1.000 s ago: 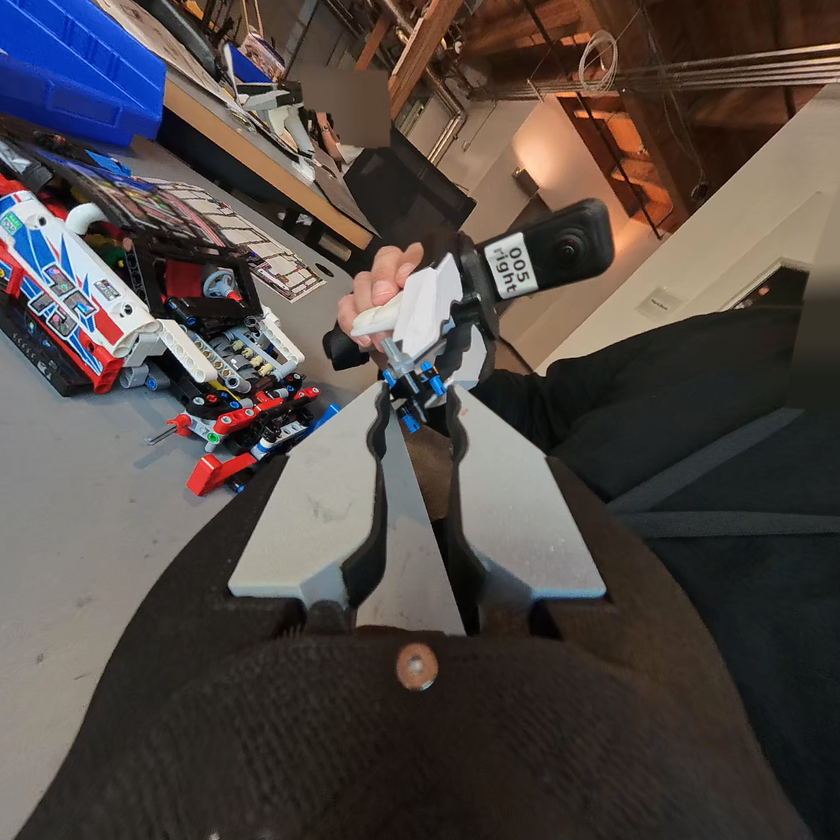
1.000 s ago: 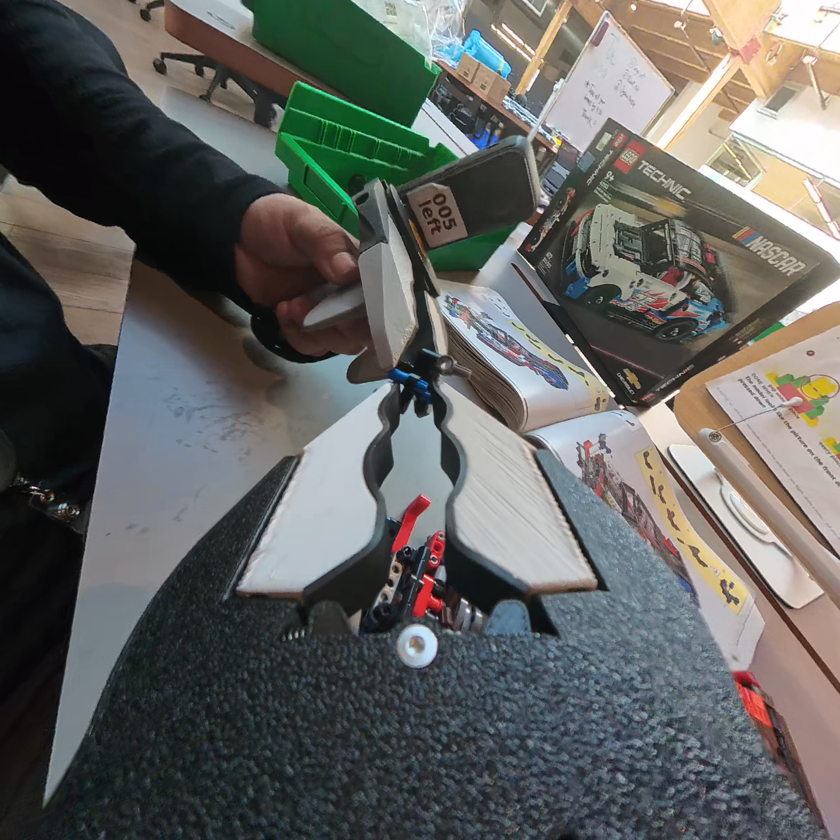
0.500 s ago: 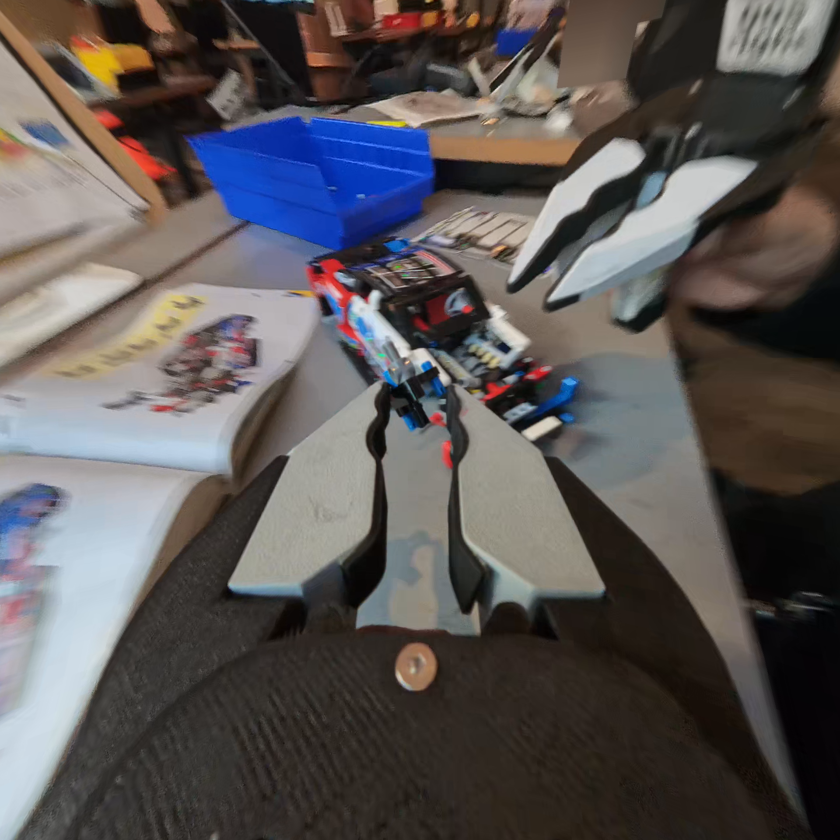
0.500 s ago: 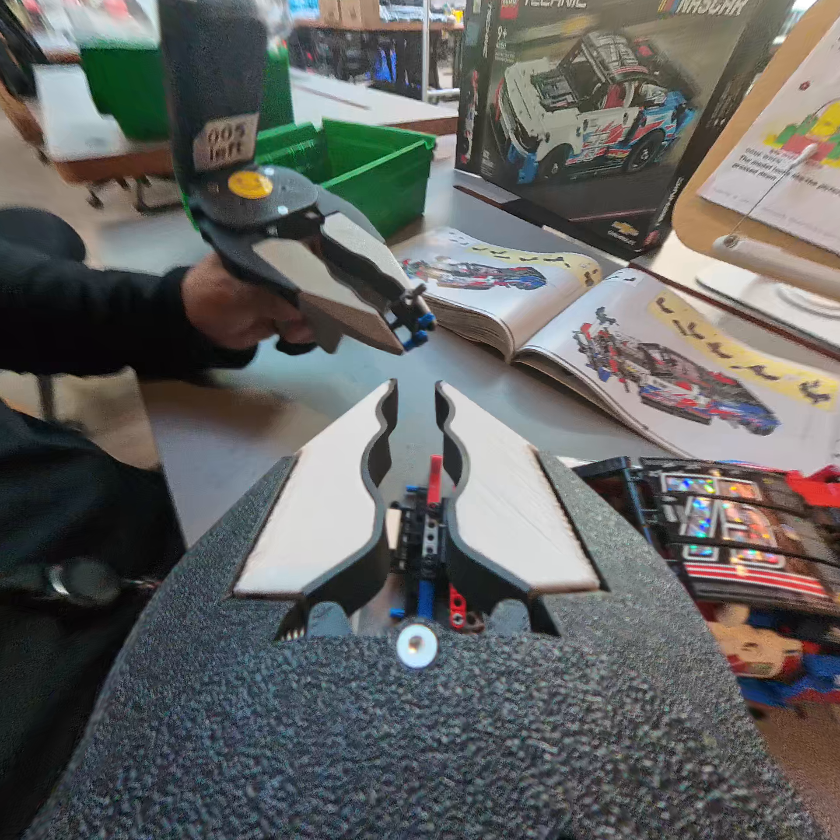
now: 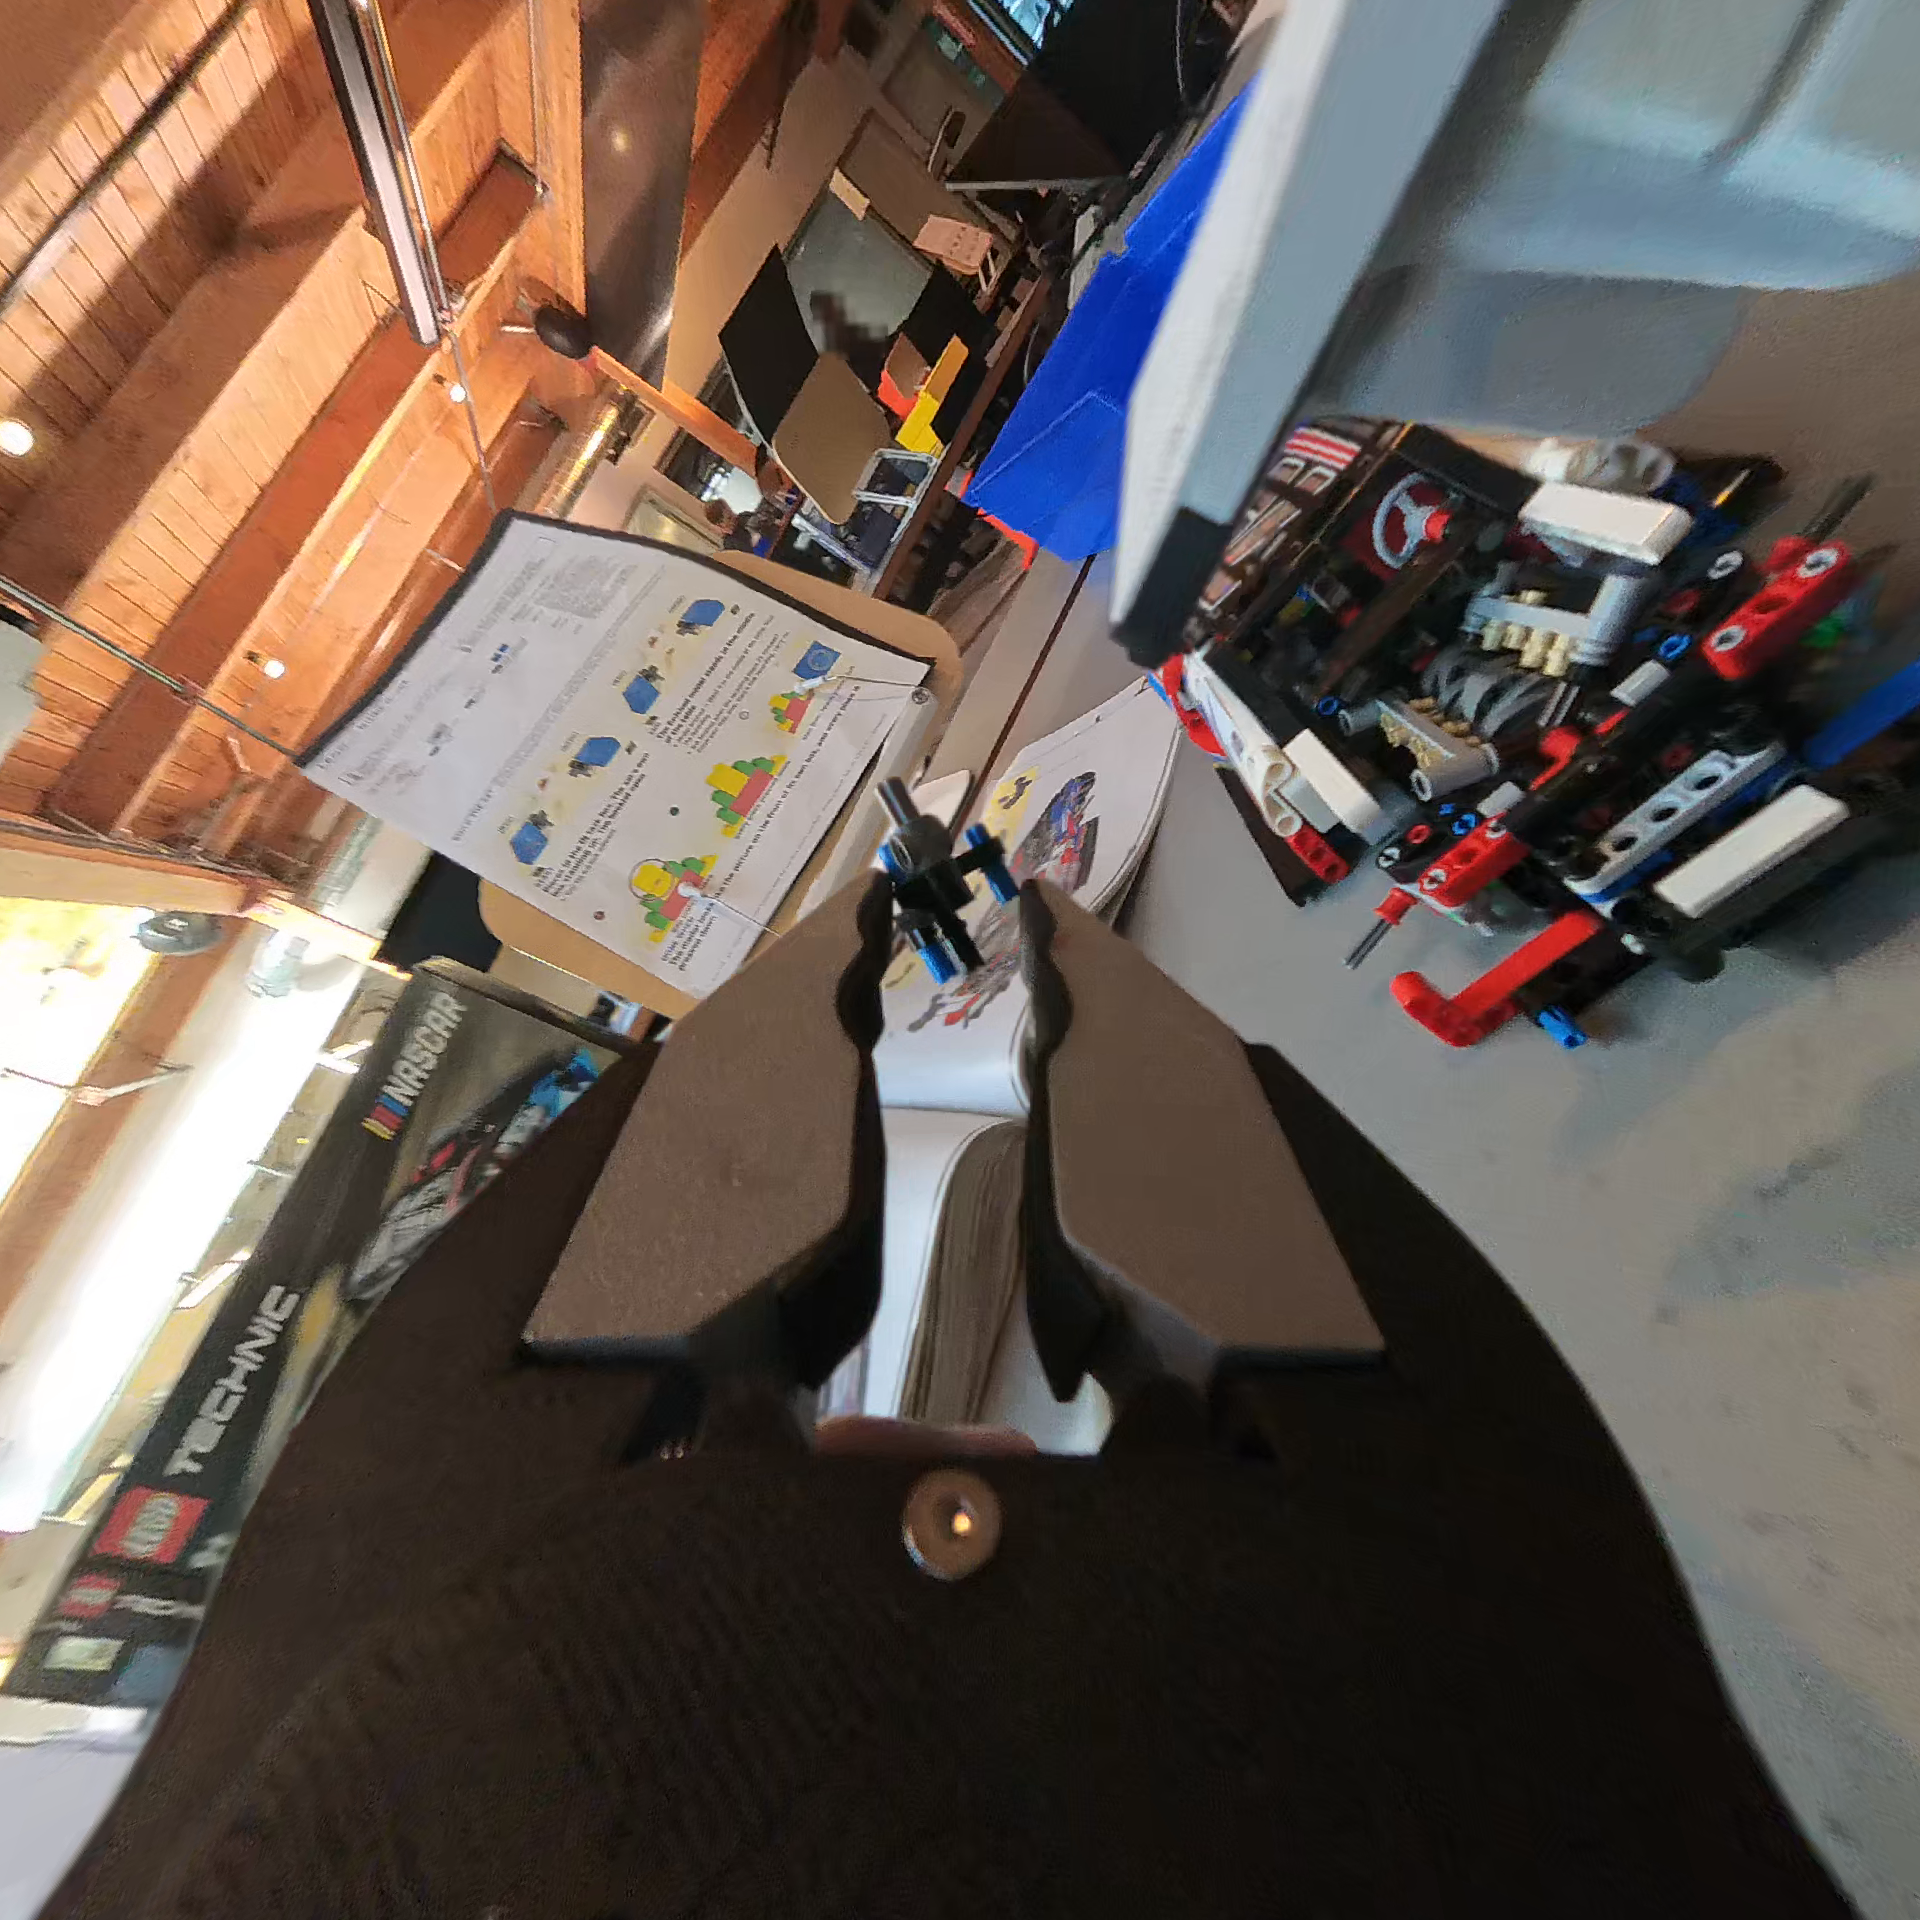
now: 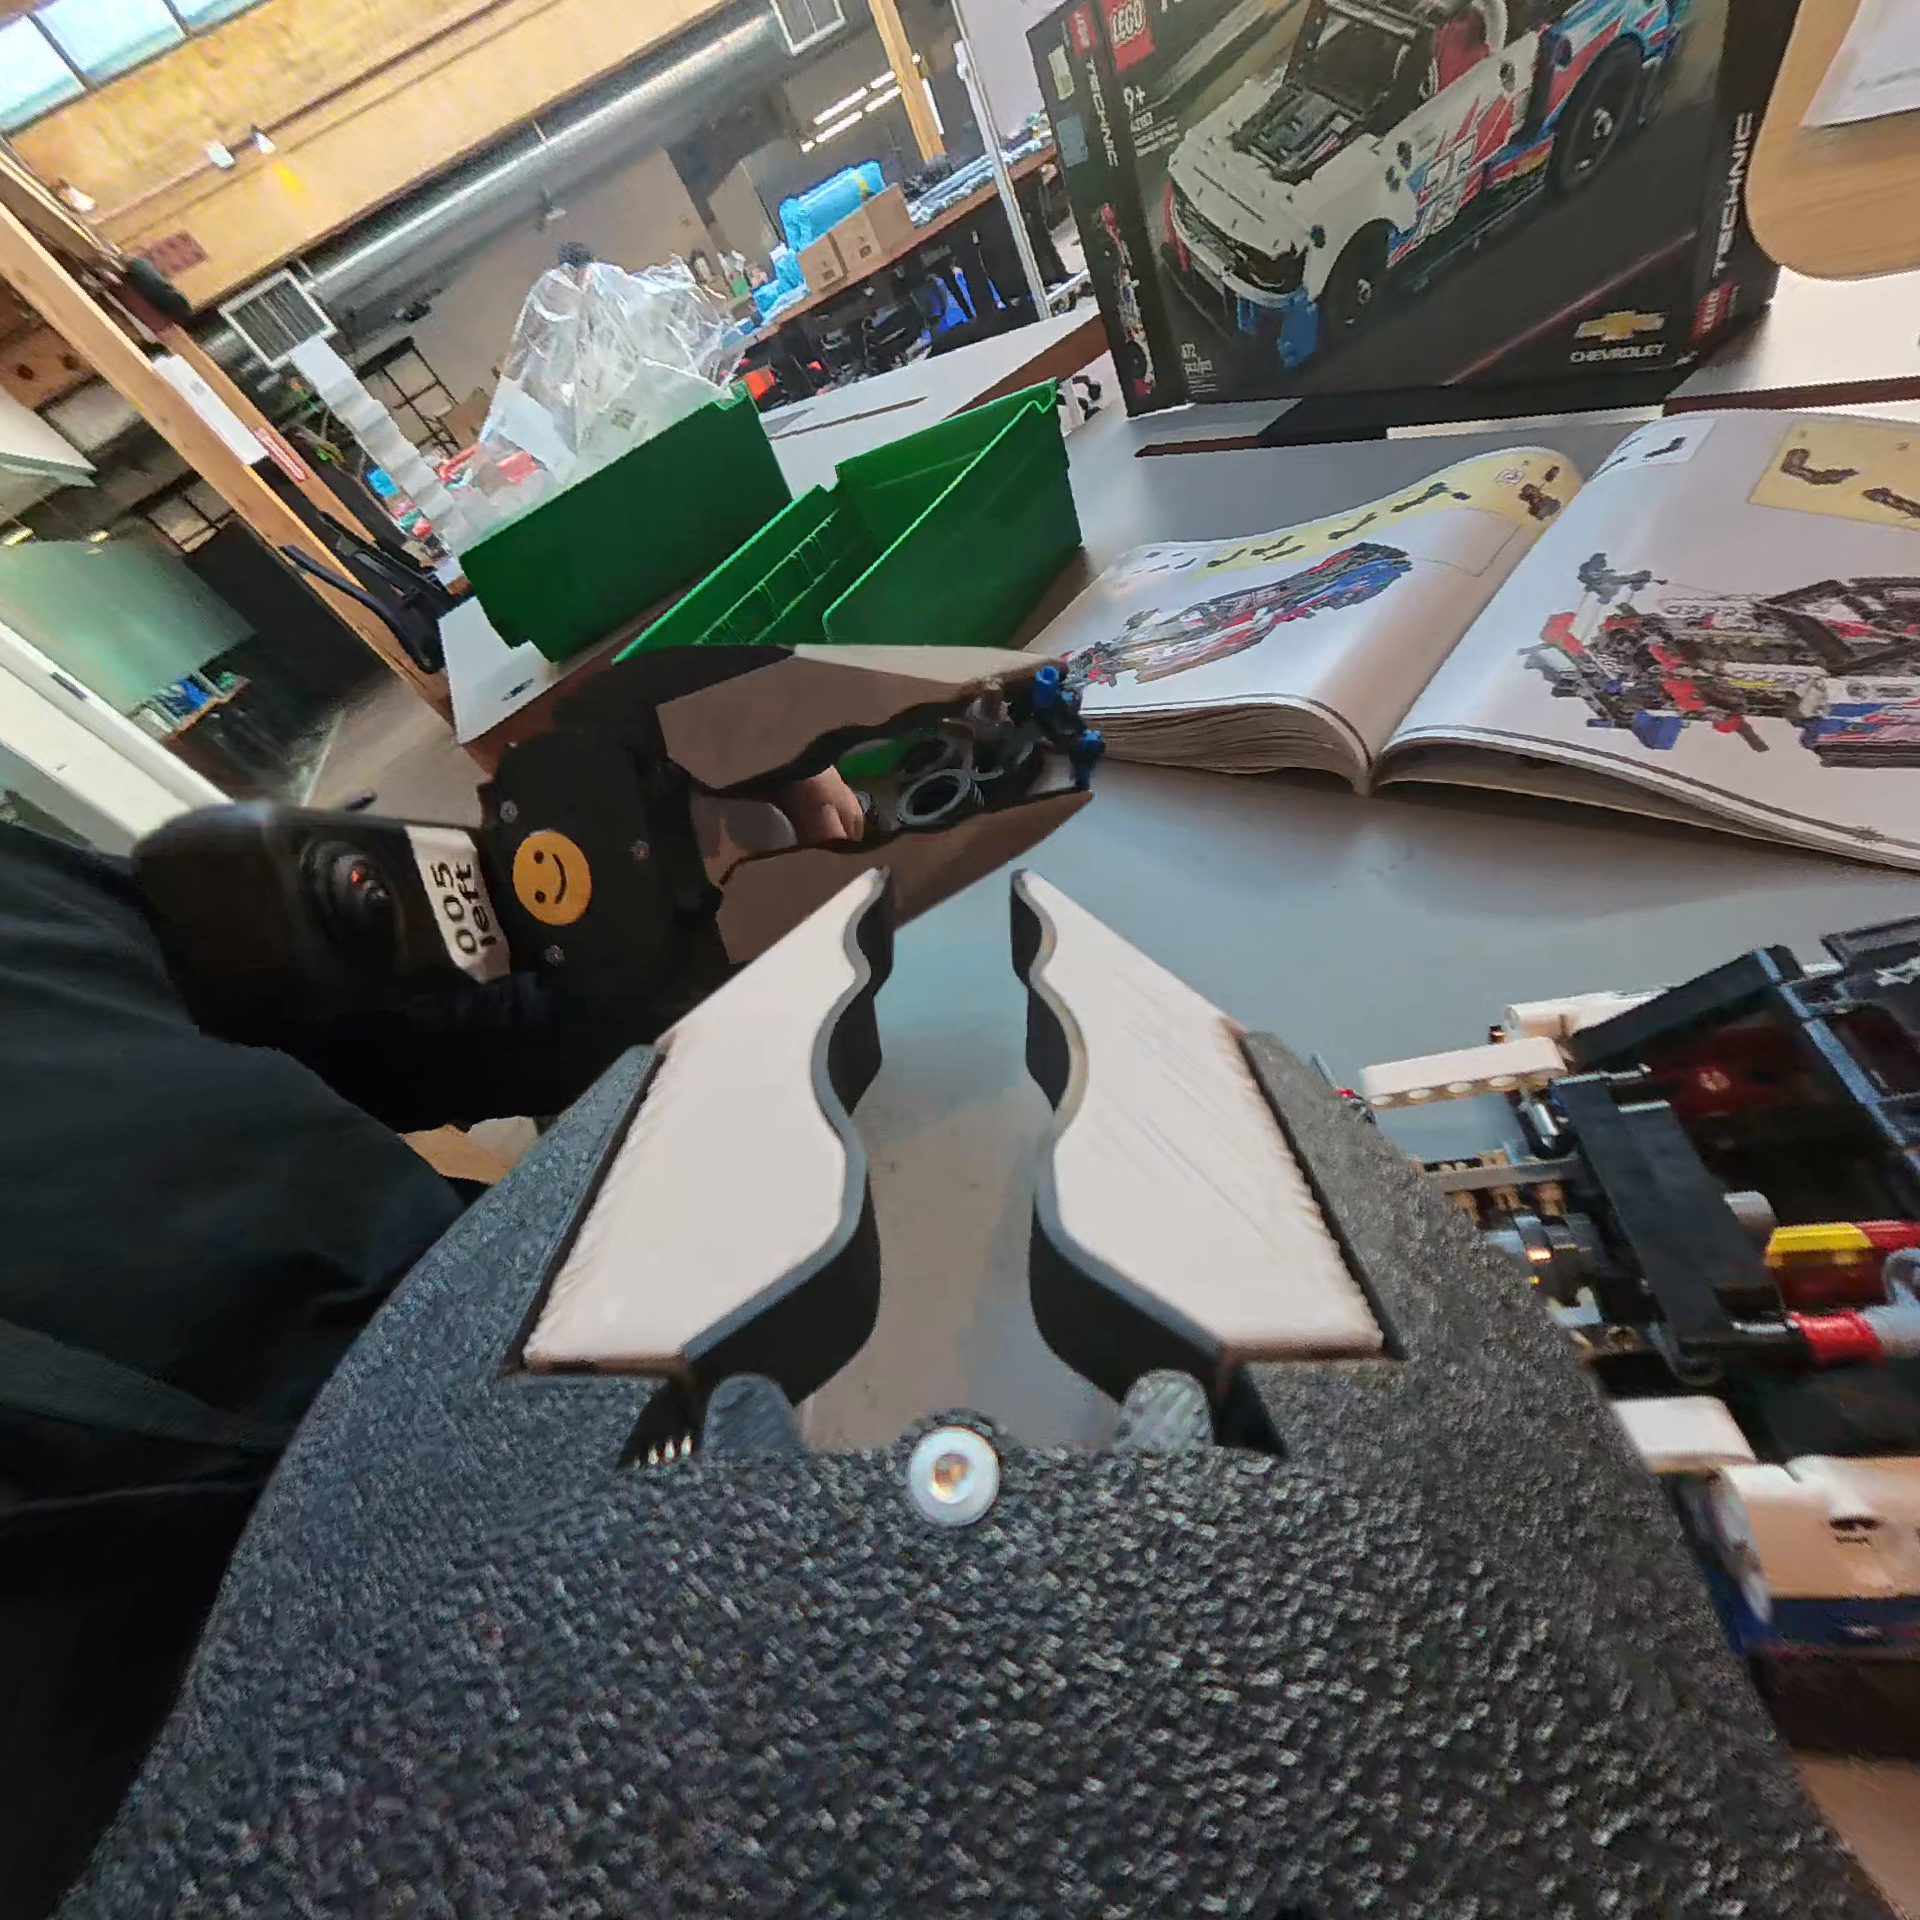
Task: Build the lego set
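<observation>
The left tongs point(image 5: 940, 899) are clamped at their tips on a small sub-assembly point(image 5: 935, 883) of black connectors, blue pins and a grey axle. A second ago both tongs met on this piece. The right tongs point(image 6: 948, 883) have since let go and drawn back; they now stand apart and hold nothing. The left tongs have rolled onto their side and swung the piece to the left, over the open instruction book point(image 6: 1455, 623).

Judgement: the joint fitting or regrip step on the sub-assembly is finished. Sole control has passed to the left tongs. The next stage is likely to mount the piece on the partly built car point(image 5: 1558, 727).

Position of the piece: in the right wrist view the sub-assembly point(image 6: 1044, 717) sits beyond and slightly left of the empty right tongs, clear of them and above the grey table point(image 6: 1351, 914). The car point(image 6: 1714, 1195) rests on the table at the near right of that view, well apart from the piece.
</observation>
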Demonstrator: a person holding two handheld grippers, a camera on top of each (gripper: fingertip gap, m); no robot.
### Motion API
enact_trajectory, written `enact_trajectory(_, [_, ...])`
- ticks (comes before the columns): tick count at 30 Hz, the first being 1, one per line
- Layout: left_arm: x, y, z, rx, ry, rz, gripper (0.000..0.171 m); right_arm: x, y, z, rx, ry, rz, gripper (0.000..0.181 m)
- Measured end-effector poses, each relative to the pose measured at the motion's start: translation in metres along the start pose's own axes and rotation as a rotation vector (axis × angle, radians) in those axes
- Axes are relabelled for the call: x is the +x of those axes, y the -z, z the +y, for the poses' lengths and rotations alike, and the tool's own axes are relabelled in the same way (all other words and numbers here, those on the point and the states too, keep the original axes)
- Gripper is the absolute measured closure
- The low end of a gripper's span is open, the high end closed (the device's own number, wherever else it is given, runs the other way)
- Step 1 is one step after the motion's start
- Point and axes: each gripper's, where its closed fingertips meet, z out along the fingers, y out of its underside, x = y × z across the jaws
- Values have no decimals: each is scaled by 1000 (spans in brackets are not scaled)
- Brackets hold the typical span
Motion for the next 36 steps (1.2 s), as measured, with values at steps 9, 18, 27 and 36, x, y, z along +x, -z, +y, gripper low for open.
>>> enact_trajectory(9, [7, -2, -3, -36, -199, -87, 150, 9, -26, -11, 25, -11, 42, 159])
enact_trajectory(18, [9, 0, -2, -40, -209, -96, 150, 9, -34, -10, 35, -26, 28, 173])
enact_trajectory(27, [34, 13, 28, -93, 235, 266, 140, 13, -24, 7, -139, 233, 51, 173])
enact_trajectory(36, [72, 40, 21, 8, 645, 865, 145, -13, -14, 40, -308, 534, -146, 173])
